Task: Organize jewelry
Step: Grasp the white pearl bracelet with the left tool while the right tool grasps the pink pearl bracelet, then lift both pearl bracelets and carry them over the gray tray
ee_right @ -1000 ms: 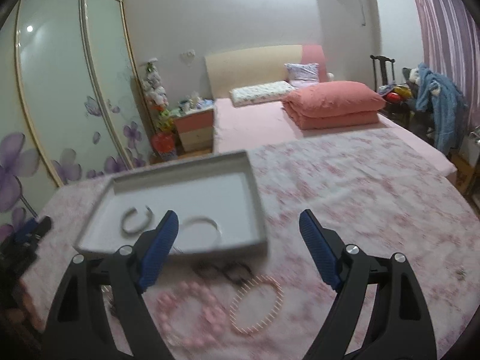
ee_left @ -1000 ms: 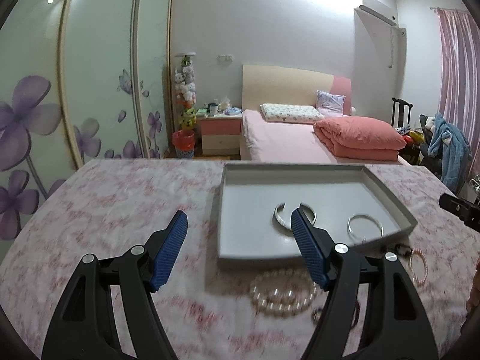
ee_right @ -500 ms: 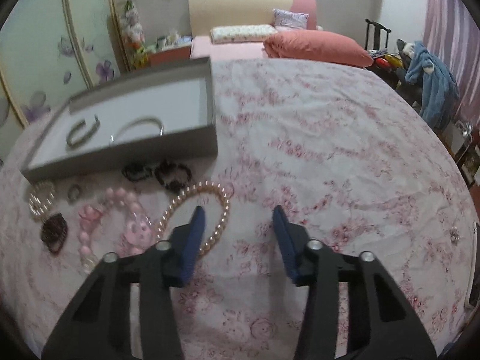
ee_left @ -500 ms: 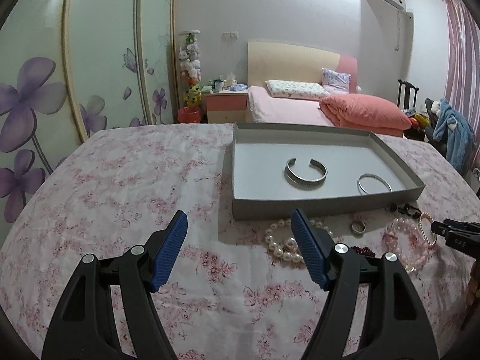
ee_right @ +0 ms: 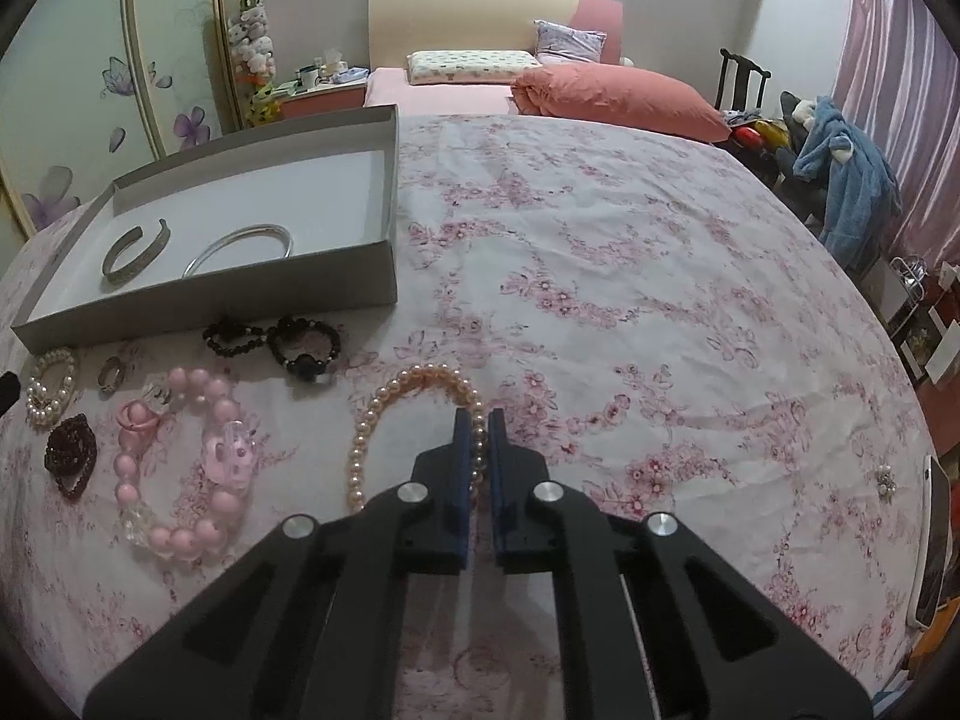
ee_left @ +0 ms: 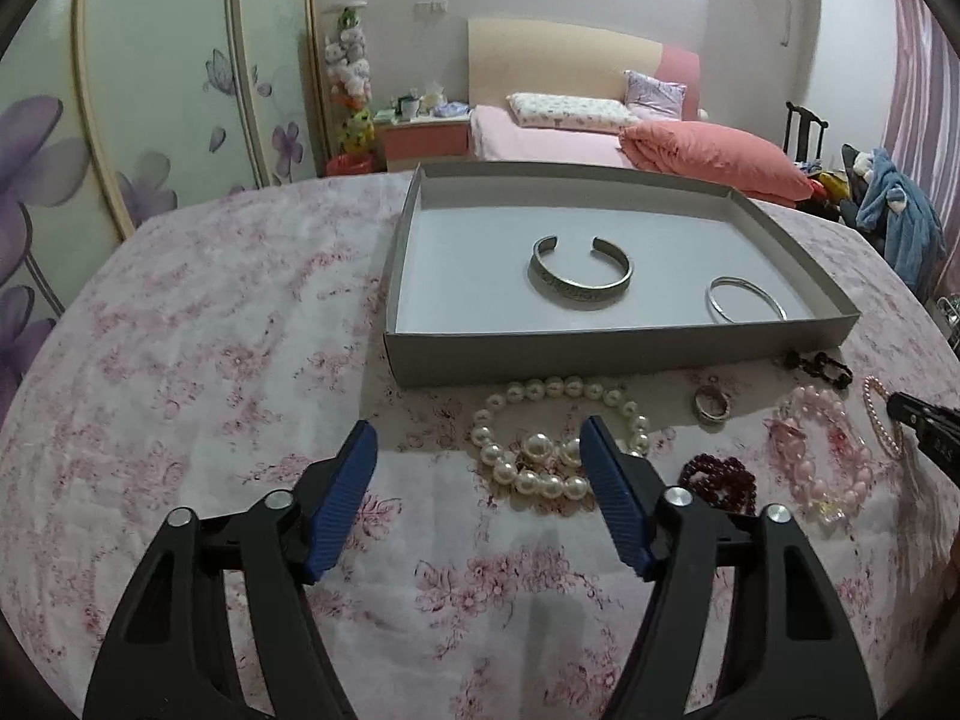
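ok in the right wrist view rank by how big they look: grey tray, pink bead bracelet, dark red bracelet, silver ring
1. grey tray
2. pink bead bracelet
3. dark red bracelet
4. silver ring

The ring lies slightly farther from the camera than the dark red bracelet, but the gap in apparent size is clear.

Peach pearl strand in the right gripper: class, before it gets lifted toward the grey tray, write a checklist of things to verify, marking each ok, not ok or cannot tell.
1. Right gripper closed on the peach pearl strand: ok, blue pads pinch one side of the loop.
2. Strand lifted off the cloth: not ok, most of the loop lies flat on the bedspread.
3. Strand free of neighbours: ok, it lies apart from the pink bead bracelet and the black bead bracelets.
4. Room in the grey tray: ok, only the silver cuff and thin bangle lie inside.
5. Left gripper out of the way: ok, open, hovering near the white pearl bracelet.
6. Grip firmness: cannot tell.
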`<state>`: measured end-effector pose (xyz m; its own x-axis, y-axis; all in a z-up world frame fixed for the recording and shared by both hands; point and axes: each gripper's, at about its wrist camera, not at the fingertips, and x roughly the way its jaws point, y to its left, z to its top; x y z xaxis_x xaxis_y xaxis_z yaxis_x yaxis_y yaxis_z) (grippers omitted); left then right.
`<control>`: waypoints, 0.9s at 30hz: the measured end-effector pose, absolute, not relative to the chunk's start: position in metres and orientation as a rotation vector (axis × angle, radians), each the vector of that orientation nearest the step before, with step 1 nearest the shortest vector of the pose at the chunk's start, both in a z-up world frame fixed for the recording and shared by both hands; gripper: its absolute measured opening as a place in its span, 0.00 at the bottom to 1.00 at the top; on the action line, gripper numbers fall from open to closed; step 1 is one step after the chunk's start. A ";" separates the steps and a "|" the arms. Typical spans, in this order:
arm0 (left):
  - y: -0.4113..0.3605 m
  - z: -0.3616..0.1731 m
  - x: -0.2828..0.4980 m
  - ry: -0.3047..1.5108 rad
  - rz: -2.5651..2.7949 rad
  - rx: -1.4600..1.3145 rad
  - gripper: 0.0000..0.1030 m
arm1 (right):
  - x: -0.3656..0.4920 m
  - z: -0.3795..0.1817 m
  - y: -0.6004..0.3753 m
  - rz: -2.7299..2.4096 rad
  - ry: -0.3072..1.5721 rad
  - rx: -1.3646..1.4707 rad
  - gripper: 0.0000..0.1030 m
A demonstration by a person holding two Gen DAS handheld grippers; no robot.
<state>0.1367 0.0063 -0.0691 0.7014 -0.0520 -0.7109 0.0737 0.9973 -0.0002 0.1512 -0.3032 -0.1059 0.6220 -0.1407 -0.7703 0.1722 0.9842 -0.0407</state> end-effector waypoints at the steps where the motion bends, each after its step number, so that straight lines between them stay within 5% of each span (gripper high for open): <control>1: 0.007 -0.070 0.140 0.797 -0.069 0.022 0.60 | 0.152 -0.106 -0.303 -0.179 0.881 0.037 0.07; 9: 0.006 -0.079 0.152 0.868 -0.059 0.059 0.26 | 0.151 -0.106 -0.294 -0.160 0.882 0.011 0.07; 27: 0.028 -0.078 0.128 0.880 -0.065 0.084 0.32 | 0.151 -0.106 -0.273 -0.094 0.881 -0.021 0.08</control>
<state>0.1279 0.0281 -0.0780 0.6358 -0.0227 -0.7716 0.0918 0.9947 0.0464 0.1506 -0.2730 -0.1065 0.6328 -0.0909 -0.7689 0.0733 0.9957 -0.0573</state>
